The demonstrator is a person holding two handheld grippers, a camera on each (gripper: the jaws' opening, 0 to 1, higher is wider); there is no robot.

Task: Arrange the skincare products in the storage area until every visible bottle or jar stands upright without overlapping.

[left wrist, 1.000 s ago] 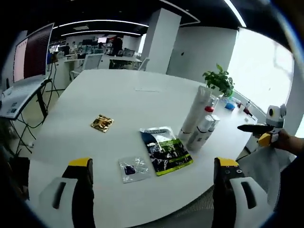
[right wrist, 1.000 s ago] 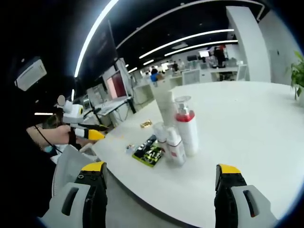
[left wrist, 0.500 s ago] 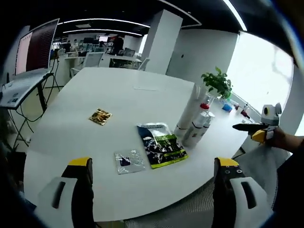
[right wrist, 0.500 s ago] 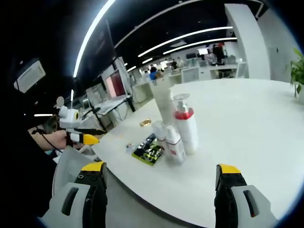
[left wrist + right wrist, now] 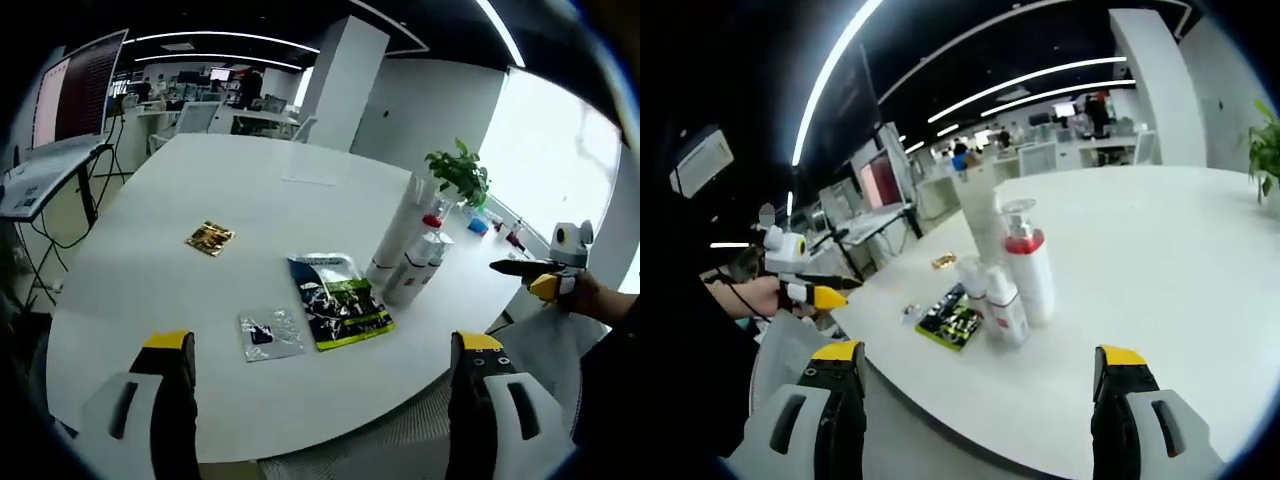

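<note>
White bottles with red trim (image 5: 418,262) stand upright, clustered centre-right on the round white tabletop (image 5: 150,290); apparently complete. Both tools gape, empty.

- 1 tall white tube (image 5: 410,218), upright, 1 o'clock from table centre
- 1 pump bottle with red collar (image 5: 1029,270)
- 2 small white bottles (image 5: 992,300), upright, touching
- 3 flat sachets: green-black (image 5: 340,306), clear (image 5: 270,333), gold (image 5: 209,238)
- 1 potted plant (image 5: 460,172)
- 1 white table (image 5: 200,300)
</note>
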